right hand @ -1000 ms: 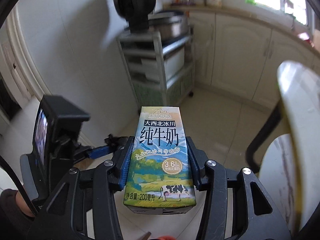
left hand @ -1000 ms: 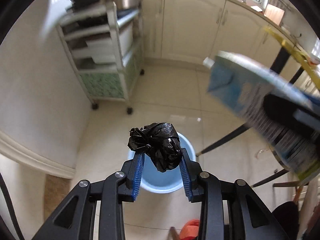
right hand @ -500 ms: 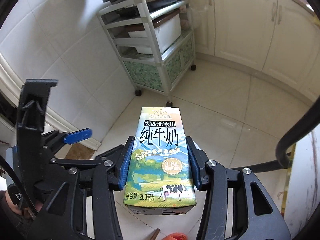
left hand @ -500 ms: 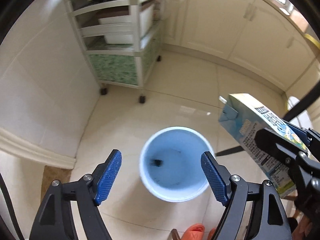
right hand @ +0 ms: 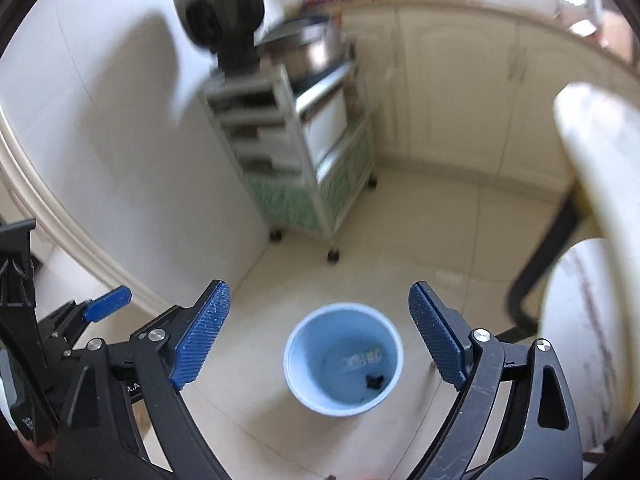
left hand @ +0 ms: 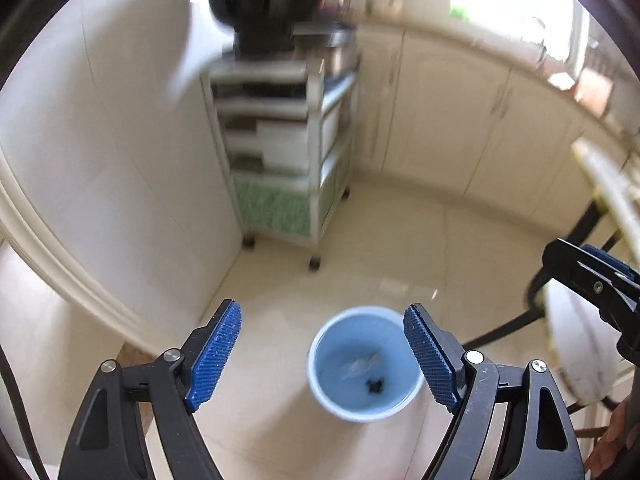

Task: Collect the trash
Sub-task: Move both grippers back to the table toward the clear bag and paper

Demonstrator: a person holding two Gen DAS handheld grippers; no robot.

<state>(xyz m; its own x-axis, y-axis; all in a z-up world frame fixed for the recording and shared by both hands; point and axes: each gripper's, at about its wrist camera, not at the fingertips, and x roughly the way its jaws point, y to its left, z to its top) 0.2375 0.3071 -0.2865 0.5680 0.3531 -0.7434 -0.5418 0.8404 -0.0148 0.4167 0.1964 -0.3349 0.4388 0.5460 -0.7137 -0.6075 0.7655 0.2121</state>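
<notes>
Down at lower centre, the blue bin holds the carton and black bag; left tool and right tool both opening, empty. Best lift clear, straight up.

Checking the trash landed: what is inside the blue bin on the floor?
Inside the blue bin lie a pale carton and a small black bag. The near wall hides part of the bottom.
</notes>
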